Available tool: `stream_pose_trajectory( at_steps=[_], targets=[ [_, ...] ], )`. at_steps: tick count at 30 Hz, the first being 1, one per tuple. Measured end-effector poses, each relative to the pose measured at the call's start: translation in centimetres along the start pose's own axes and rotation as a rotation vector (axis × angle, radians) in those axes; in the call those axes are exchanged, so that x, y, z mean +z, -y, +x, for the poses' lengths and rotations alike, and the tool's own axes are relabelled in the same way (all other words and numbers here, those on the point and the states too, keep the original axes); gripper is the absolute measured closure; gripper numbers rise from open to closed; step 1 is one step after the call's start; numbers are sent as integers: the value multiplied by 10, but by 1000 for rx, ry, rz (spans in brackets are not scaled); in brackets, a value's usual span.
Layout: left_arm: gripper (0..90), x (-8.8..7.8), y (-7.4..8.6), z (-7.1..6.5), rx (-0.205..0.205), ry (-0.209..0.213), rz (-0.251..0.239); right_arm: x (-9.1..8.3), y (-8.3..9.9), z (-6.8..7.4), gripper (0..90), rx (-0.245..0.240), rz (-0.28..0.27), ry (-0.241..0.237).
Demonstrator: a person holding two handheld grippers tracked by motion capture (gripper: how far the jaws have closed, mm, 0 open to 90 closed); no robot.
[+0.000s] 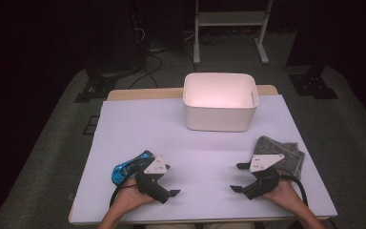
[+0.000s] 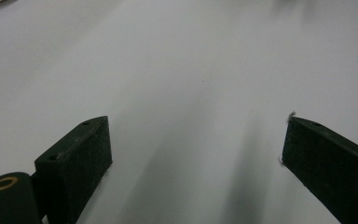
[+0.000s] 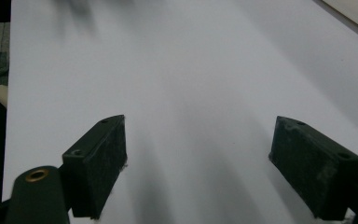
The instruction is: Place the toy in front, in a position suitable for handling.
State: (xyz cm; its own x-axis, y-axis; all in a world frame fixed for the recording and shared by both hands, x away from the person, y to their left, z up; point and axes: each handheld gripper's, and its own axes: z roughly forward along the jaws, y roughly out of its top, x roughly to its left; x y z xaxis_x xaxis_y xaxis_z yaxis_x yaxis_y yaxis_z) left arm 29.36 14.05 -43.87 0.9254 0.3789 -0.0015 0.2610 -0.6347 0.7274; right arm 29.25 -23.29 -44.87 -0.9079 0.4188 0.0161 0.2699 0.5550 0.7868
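My left hand-held gripper (image 1: 169,183) sits low at the near edge of the table (image 1: 195,143), jaws spread and empty, pointing inward; just behind it lies the blue toy-like object (image 1: 126,169), untouched. My right hand-held gripper (image 1: 239,177) mirrors it, spread wide, with the folded grey cloth (image 1: 286,152) right behind. The white plastic bin (image 1: 220,101) waits farther back, probably their destination.

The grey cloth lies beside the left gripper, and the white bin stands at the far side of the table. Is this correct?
Not quite. In the high view the grey cloth lies beside the right gripper, not the left. The white bin does stand at the far side of the table.
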Motion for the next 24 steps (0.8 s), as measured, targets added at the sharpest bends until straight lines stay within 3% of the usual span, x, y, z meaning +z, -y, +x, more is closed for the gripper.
stream_pose_trajectory(
  at_steps=[11, 24],
  targets=[
    [78, 1, -3, -4, 25, 8, 3, -1, 0, 0, 172, -11, -5, -3],
    [78, -15, -3, -2, 45, -15, -15, -2, -1, 7, 173, -30, -7, -3]
  ],
)
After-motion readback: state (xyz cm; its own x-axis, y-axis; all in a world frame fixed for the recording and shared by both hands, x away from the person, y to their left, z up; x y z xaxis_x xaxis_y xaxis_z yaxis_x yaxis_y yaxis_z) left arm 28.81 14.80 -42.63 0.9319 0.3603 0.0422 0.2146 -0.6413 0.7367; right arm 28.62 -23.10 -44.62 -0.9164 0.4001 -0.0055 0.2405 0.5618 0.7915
